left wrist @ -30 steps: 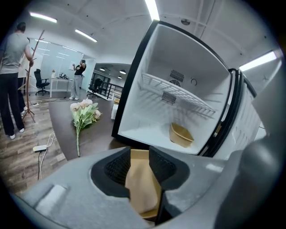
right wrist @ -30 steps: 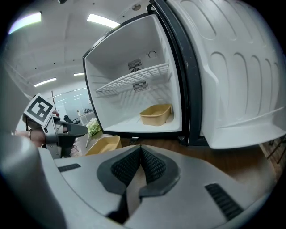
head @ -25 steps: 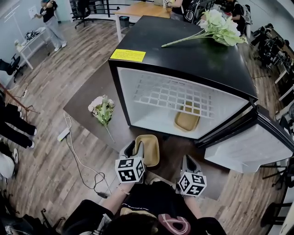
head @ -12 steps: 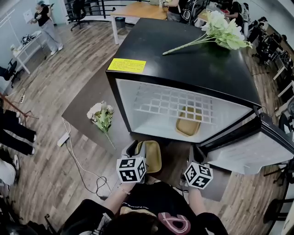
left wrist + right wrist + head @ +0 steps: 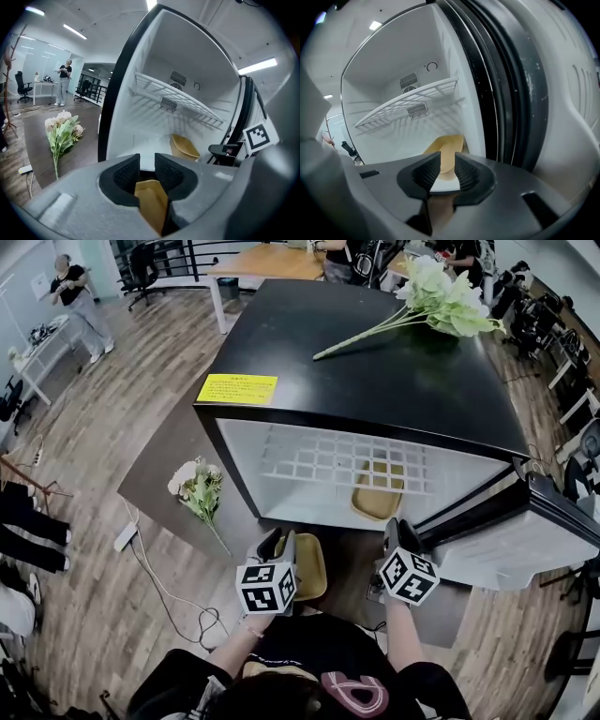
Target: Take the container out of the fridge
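Observation:
A tan container [image 5: 378,493] lies on the fridge [image 5: 375,371] floor under the wire shelf; it also shows in the left gripper view [image 5: 185,147] and the right gripper view [image 5: 447,144]. A second tan container [image 5: 307,565] rests on the dark mat in front of the fridge. My left gripper [image 5: 278,542] is at its left edge. Its jaws [image 5: 146,166] are closing, with the container's rim [image 5: 152,201] low between them, and I see no pad pressing it. My right gripper [image 5: 398,526] is at the fridge's lower right corner beside the door. Its jaws [image 5: 447,169] are opening and hold nothing.
The fridge door [image 5: 525,531] hangs open to the right, close to my right gripper. A white wire shelf [image 5: 347,460] spans the fridge's middle. Flowers lie on the fridge top [image 5: 441,292] and on the mat [image 5: 197,488]. A cable [image 5: 169,587] runs across the floor at left.
My right gripper has moved forward and up toward the fridge opening, and its jaws have parted. The left gripper has stayed beside the tan container on the mat.

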Motion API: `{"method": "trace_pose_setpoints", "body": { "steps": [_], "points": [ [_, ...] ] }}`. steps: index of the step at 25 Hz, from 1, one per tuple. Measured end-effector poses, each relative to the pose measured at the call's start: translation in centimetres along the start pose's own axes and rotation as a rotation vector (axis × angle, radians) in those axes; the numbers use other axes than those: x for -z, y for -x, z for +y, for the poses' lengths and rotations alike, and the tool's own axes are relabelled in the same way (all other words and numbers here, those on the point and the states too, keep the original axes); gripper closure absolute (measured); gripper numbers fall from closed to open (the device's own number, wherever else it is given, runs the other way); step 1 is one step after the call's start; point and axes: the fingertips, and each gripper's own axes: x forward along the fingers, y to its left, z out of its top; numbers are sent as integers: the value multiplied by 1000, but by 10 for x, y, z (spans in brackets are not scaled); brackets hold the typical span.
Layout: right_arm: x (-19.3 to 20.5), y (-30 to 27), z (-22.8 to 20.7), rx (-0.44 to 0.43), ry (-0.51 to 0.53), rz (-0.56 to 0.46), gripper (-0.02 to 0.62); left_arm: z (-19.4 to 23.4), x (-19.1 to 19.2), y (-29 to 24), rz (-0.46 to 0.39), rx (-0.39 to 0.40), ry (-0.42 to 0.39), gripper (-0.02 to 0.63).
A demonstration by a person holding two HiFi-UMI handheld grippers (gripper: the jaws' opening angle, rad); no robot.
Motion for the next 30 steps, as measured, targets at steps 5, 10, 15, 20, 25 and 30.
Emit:
{"method": "trace_pose_setpoints", "body": {
  "steps": [5, 10, 15, 20, 25, 30],
  "points": [
    [-1, -18, -2, 33, -56, 16, 477, 1, 1, -5, 13, 13, -4, 531],
    [0, -36, -7, 89, -79, 41, 471, 7, -1, -8, 18, 9, -10, 549],
    [1, -48, -11, 104, -87, 81, 471, 13, 2, -12, 36, 22, -5, 566],
    [8, -55, -14, 156, -54, 101, 471, 21, -3, -16, 40, 24, -16, 580],
    [12, -62, -17, 194, -67, 129, 472, 28, 2, -15, 59, 20, -18, 584],
    [17, -69, -20, 224, -81, 155, 492, 36, 8, -13, 78, 15, -18, 584]
  ]
}}
